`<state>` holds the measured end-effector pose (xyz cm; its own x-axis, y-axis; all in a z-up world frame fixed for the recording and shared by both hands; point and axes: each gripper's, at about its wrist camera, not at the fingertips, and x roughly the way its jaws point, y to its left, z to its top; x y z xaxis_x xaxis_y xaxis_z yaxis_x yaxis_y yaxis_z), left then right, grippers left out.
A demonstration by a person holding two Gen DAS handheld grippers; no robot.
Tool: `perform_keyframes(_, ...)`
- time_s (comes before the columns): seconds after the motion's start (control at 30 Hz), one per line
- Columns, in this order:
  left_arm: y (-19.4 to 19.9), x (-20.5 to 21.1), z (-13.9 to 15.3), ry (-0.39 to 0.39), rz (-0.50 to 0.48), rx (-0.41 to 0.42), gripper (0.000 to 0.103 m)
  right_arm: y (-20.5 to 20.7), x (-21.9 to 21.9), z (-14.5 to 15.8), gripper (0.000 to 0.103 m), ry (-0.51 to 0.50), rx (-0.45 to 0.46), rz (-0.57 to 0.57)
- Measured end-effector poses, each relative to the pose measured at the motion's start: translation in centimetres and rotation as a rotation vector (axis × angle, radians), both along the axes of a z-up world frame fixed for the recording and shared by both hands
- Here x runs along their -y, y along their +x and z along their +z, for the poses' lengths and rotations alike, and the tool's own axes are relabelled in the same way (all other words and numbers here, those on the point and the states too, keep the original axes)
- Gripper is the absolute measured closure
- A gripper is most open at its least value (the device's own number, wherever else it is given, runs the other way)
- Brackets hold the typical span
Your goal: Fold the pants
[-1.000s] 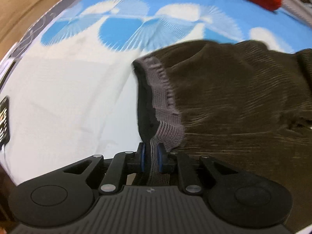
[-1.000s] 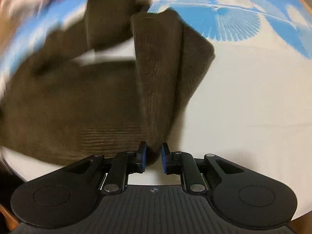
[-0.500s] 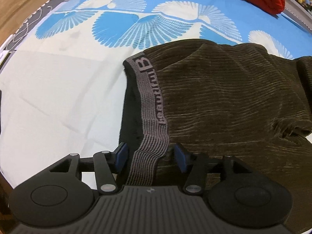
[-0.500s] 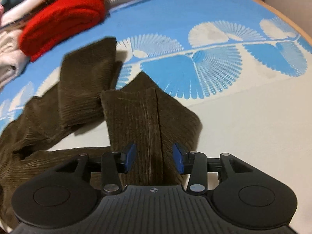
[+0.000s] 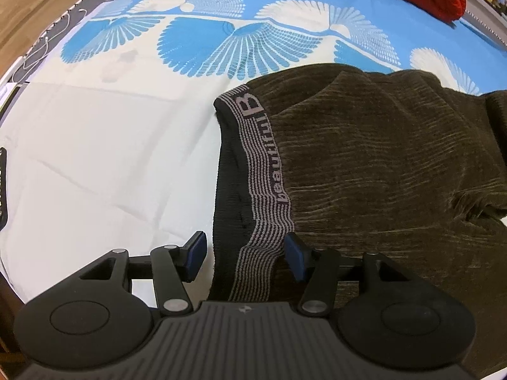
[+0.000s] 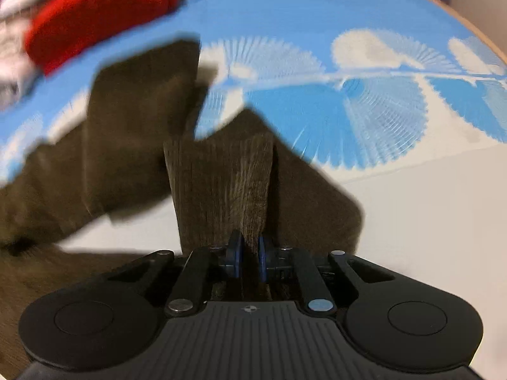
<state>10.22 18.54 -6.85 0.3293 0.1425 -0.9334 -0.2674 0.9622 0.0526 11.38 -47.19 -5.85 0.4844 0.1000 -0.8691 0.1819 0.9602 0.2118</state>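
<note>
Pants: the brown ribbed pants [image 5: 380, 164] lie spread on the blue-and-white patterned bed cover [image 5: 95, 158], waist end towards the left wrist view, leg ends towards the right wrist view.
Waistband: the striped grey waistband [image 5: 266, 171] runs between the spread jaws, lettering facing up.
Left gripper [image 5: 244, 255]: jaws released, standing wide apart on either side of the waistband, gripping nothing.
Right gripper [image 6: 248, 255]: jaws clenched on a folded leg cuff [image 6: 221, 183]; this view is blurred.
Other things: a red folded garment [image 6: 101, 15] sits at the far edge of the bed.
Stage: likely an early fold, one end held, the other free.
Risk: with the waist free, a pull from the right could drag the whole garment and skew the fold.
Risk: the thin pinch on the cuff may catch one layer only, so the leg could slip out.
</note>
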Motion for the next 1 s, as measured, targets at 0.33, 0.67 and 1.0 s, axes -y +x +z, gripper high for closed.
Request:
perform_keyframes(0.33, -1.4, 1.2, 0.9, -0.005, -0.031, 0.016, 0.042, -17.2, 15.0, 1.6, 0.093, 0.066, -0.188, -0.905)
perform_keyframes(0.67, -2.2, -0.4, -1.5, -0.042, -0.011, -0.078, 0.023, -21.0, 17.5, -0.6, 0.086, 0.183, -0.249, -0.939)
perform_keyframes(1.0, -2.9, -1.5, -4.5, -0.089, -0.034, -0.173, 0.026, -19.9, 17.7, -2.4, 0.091, 0.122, -0.333, -0.901)
